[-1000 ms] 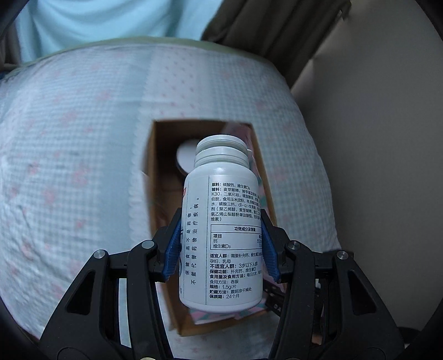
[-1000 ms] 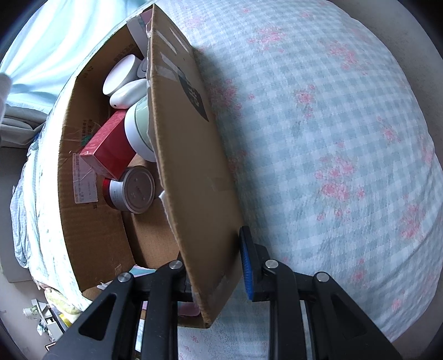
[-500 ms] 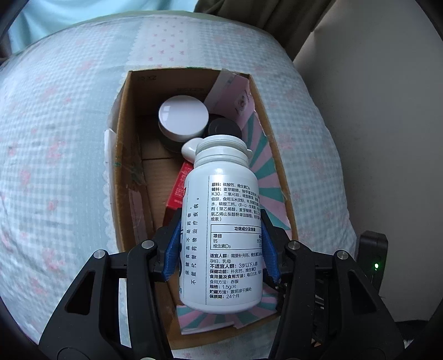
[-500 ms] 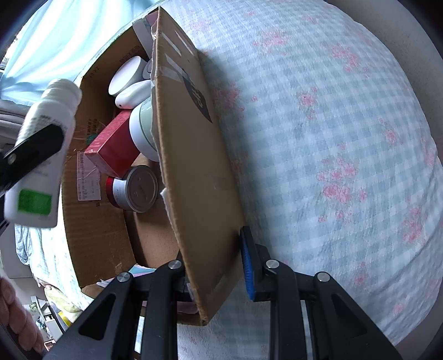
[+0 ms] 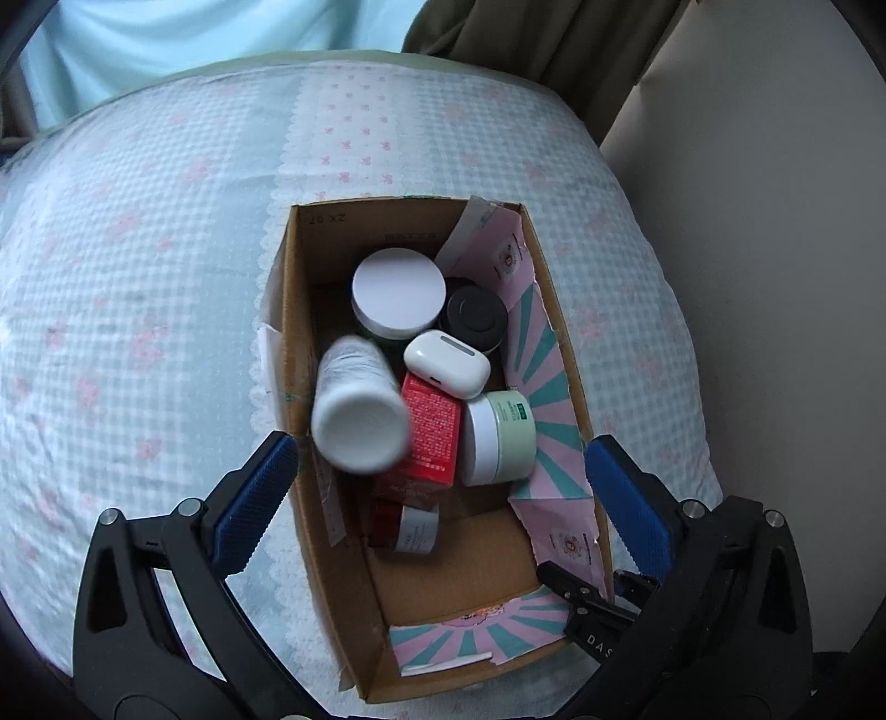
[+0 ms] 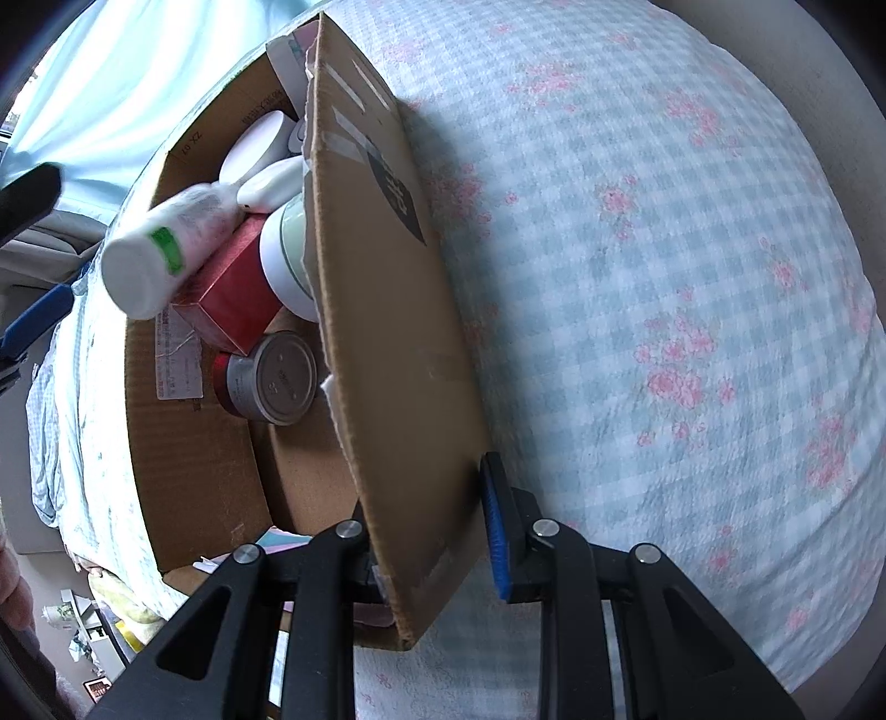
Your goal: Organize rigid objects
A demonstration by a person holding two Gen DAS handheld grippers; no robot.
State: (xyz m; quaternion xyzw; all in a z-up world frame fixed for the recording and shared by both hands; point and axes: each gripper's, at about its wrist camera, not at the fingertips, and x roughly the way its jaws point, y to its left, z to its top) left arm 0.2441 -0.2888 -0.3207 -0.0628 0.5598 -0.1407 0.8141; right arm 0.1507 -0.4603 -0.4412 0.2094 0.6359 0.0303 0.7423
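While the right gripper [image 6: 429, 531] is clamped on the cardboard box [image 5: 310, 531] wall, the left gripper [image 5: 437, 501] jaws have just opened wide with nothing between them; the white bottle [image 5: 360, 412] lies in the box on the red carton [image 5: 434, 429], at its left wall. Bed looks cleared, so little remains.

A pale blue-and-white checked quilt with pink flowers [image 5: 138, 310] covers the bed. Beyond the quilt hang a dark olive curtain [image 5: 531, 44] and light blue fabric [image 5: 183, 44].
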